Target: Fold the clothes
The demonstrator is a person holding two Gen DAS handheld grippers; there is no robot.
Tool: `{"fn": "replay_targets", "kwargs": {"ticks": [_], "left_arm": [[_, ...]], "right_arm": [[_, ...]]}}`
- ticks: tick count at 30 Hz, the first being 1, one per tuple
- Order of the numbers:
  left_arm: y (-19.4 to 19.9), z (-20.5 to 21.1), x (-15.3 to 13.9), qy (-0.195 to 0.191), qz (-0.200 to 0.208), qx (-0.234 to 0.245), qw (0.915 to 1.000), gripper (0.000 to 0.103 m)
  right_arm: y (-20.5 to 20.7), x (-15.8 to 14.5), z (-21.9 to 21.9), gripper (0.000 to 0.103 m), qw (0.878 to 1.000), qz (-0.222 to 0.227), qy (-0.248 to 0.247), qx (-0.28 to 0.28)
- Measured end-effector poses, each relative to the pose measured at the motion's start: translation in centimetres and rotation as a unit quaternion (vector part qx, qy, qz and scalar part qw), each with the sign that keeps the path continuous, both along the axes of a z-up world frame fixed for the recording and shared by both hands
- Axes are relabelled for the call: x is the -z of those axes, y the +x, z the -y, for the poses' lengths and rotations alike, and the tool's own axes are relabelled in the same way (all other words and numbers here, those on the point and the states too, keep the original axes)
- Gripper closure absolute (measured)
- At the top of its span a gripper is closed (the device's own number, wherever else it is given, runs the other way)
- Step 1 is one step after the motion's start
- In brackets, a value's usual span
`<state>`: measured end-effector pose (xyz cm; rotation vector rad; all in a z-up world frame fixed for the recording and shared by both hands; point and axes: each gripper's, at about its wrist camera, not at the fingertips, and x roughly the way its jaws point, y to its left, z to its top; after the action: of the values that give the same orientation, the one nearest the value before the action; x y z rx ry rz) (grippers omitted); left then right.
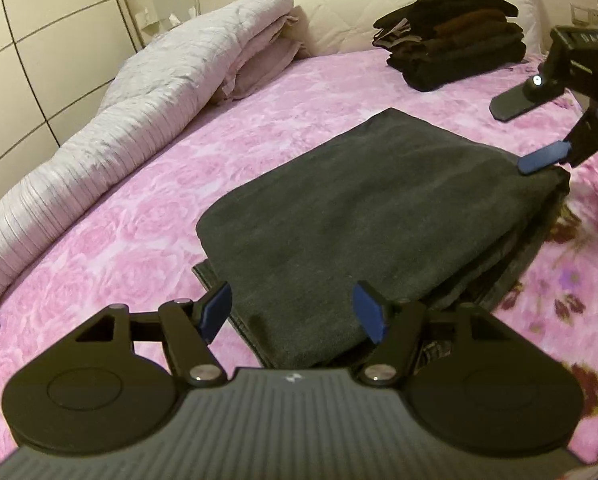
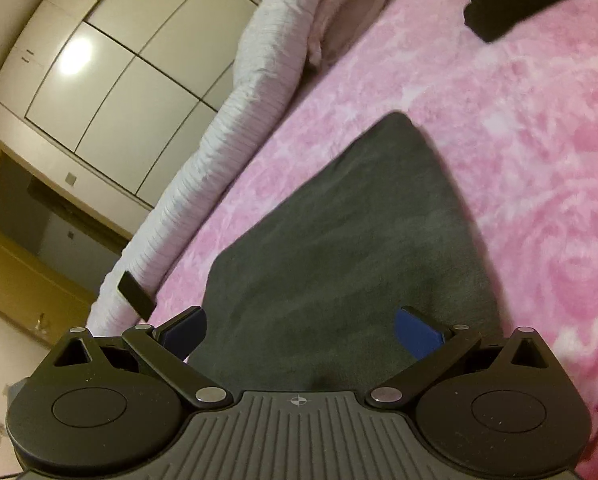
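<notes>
Left gripper (image 1: pixel 295 314) hangs with jaws apart over the near edge of the folded grey garment (image 1: pixel 359 216) on the pink bedspread (image 1: pixel 139 208). Right gripper (image 1: pixel 527 136), also spread, touches its far right corner. Long axis runs near-left to far-right; the left is nearer.

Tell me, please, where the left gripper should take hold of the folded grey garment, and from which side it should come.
Probably the near edge of the grey garment, approached low from the front. The left gripper is open and already straddles that edge, where the folded layers are stacked and hang slightly over, so one finger can likely slide beneath. The right gripper, also open, is at the right corner.
</notes>
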<state>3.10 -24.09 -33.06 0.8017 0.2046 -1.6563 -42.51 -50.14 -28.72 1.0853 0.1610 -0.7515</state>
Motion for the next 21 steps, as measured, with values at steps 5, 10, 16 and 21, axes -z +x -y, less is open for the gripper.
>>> {"fn": "replay_targets", "kwargs": {"ticks": [5, 10, 16, 21], "left_arm": [[-0.2, -0.3, -0.3, -0.007, 0.002, 0.010, 0.9999, 0.040], [-1.1, -1.3, -1.8, -0.054, 0.019, 0.041, 0.9975, 0.039], [-2.1, 1.6, -0.2, 0.003, 0.028, 0.039, 0.9988, 0.036], [-1.0, 2.0, 0.7, 0.017, -0.005, 0.029, 0.9994, 0.032]], "right_arm": [[-0.1, 0.0, 0.1, 0.000, 1.000, -0.016, 0.014, -0.014], [2.6, -2.7, -3.0, 0.000, 0.983, -0.126, -0.126, -0.055], [8.5, -2.1, -5.1, 0.000, 0.923, -0.270, -0.250, -0.111], [8.6, 1.0, -2.9, 0.000, 0.941, -0.267, -0.167, -0.126]]}}
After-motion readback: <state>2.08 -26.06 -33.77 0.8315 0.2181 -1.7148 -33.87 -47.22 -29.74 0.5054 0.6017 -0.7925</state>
